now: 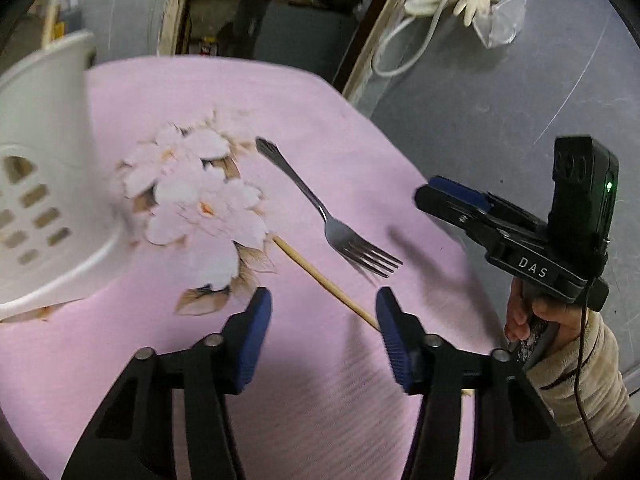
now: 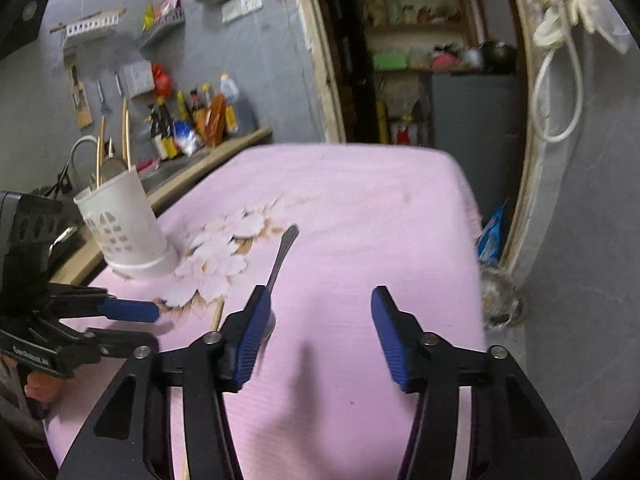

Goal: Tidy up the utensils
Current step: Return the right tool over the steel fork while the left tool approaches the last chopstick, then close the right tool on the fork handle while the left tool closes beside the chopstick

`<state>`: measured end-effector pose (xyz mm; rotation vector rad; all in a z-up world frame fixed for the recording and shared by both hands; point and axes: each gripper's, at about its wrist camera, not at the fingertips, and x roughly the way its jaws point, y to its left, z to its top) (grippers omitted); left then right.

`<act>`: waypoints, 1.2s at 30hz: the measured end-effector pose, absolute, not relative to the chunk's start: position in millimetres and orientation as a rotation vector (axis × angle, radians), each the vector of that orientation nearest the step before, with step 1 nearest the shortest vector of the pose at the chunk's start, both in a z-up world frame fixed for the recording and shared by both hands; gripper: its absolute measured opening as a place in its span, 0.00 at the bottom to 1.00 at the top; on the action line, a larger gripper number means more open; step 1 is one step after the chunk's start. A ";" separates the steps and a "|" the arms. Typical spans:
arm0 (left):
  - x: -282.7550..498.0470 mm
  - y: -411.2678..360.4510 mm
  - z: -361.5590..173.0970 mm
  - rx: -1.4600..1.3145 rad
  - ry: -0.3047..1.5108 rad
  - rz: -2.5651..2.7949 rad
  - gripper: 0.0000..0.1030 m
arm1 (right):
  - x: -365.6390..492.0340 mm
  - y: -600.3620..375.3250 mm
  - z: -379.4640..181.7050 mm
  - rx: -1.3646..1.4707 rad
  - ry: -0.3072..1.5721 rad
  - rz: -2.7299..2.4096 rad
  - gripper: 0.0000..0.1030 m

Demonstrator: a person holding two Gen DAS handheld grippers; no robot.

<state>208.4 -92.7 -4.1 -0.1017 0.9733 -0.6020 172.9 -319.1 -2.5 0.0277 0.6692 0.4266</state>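
Left hand-held gripper (image 1: 324,312): jaws part open, nothing clamped. A wooden chopstick (image 1: 320,278) lies on the pink counter (image 1: 320,92) just ahead, its near end slipping behind the right pad, long axis from 5 to 11 o'clock. Beyond it the fork (image 1: 320,208), tines toward 4, handle toward 11. Right hand-held gripper (image 2: 318,312), also half open & empty, has the fork at its left pad, prob. nearer. White utensil holder (image 2: 128,232) stands at 10 o'clock.
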 end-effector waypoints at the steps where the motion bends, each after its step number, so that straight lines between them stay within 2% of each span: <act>1: 213.3 -95.8 -7.7 -0.104 0.998 -0.605 0.36 | 176.8 -316.9 -4.3 0.022 0.686 0.435 0.43; 5: 228.6 -102.4 -18.7 -0.125 1.058 -0.600 0.29 | 188.9 -310.4 -9.8 -0.004 0.732 0.462 0.35; 9: 241.0 -104.5 -19.4 -0.148 1.068 -0.586 0.27 | 202.3 -304.6 -13.4 -0.016 0.776 0.493 0.28; 13: 246.5 -105.3 -21.9 -0.129 1.061 -0.549 0.13 | 219.3 -297.5 -15.9 -0.021 0.822 0.535 0.22; 27: 246.1 -104.2 -24.6 -0.162 1.056 -0.547 0.10 | 251.3 -251.7 -29.1 -0.141 0.960 0.609 0.21; 28: 246.2 -104.9 -24.5 -0.161 1.056 -0.544 0.09 | 251.1 -249.9 -29.2 -0.157 0.963 0.603 0.20; 29: 245.9 -105.7 -24.8 -0.159 1.056 -0.542 0.09 | 250.0 -248.4 -29.4 -0.180 0.964 0.592 0.12; 31: 247.4 -107.0 -24.7 -0.161 1.056 -0.536 0.07 | 247.4 -245.5 -31.0 -0.207 0.968 0.589 0.08; 32: 247.2 -106.4 -24.2 -0.160 1.056 -0.535 0.06 | 245.5 -246.2 -31.1 -0.211 0.969 0.583 0.08; 33: 247.2 -105.8 -23.3 -0.157 1.053 -0.532 0.00 | 242.9 -247.6 -30.8 -0.216 0.967 0.578 0.07; 36: 250.4 -103.8 -22.5 -0.137 1.056 -0.511 0.00 | 232.3 -256.7 -29.2 -0.218 0.959 0.560 0.05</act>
